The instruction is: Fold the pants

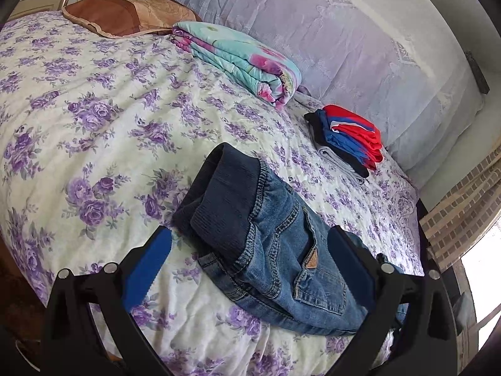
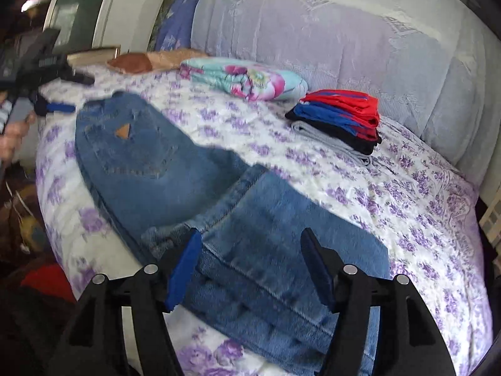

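Blue jeans [image 1: 275,250] with a dark ribbed waistband lie on the flowered bedspread [image 1: 94,109]. My left gripper [image 1: 250,241] is open just above the waist end, its blue pads either side of the denim. In the right wrist view the jeans [image 2: 219,203] lie with the legs folded over the seat part. My right gripper [image 2: 250,250] is open over the folded leg end. The left gripper [image 2: 56,106] shows at the far left by the waistband, held by a hand.
A stack of folded red, blue, black and grey clothes [image 1: 347,138] sits at the back right. A folded turquoise floral blanket [image 1: 244,59] and a brown pillow [image 1: 125,15] lie further back. A lilac quilt [image 1: 344,31] lines the wall. The bed edge is close below.
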The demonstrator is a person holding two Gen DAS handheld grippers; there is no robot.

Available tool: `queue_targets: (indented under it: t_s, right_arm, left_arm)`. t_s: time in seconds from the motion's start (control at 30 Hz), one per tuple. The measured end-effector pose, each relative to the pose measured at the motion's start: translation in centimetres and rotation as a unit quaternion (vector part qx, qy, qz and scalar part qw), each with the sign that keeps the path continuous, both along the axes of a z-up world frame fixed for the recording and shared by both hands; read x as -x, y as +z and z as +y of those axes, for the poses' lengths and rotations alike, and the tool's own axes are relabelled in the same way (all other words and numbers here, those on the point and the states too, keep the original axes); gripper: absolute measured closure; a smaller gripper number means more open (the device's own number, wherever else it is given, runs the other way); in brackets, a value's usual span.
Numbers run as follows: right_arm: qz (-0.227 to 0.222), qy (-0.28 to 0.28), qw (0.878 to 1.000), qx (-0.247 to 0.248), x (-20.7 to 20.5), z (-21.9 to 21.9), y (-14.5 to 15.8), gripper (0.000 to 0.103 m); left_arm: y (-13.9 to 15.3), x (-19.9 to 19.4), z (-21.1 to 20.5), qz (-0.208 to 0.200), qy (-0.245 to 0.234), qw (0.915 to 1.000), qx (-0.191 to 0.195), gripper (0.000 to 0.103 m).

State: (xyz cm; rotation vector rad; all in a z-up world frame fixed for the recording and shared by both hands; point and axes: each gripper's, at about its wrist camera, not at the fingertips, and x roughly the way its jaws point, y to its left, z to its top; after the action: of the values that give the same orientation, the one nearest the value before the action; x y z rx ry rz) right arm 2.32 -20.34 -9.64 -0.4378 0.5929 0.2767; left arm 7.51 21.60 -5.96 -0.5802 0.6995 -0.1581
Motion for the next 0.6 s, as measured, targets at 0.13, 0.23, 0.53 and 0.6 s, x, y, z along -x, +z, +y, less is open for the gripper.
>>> queue_targets:
  t_s: [0.13, 0.23, 0.53, 0.6]
  right_arm:
    - [0.03, -0.012, 0.997, -0.072, -1.1, -1.6, -0.8, 0.035]
    - [-0.018, -0.001, 0.996, -0.089, 0.6, -1.8, 0.9, 0.034]
    - [0.03, -0.006, 0.995, -0.096, -0.1, -1.7, -1.5, 0.011]
    - [0.034, -0.004, 0.994, -0.105, 0.0, -1.9, -1.4, 0.011]
  left_arm:
    - [-0.4, -0.3, 0.2, 0.012, -0.006, 0.9998, 0.011, 0.006]
    - [-0.9, -0.5, 0.4, 0.022, -0.011, 0.9993, 0.028, 0.006]
    - [-3.4, -1.6, 2.1, 0.048, -0.015, 0.9929, 0.108, 0.006]
    - [-3.5, -1.7, 2.4, 0.044, -0.014, 0.9913, 0.123, 0.006]
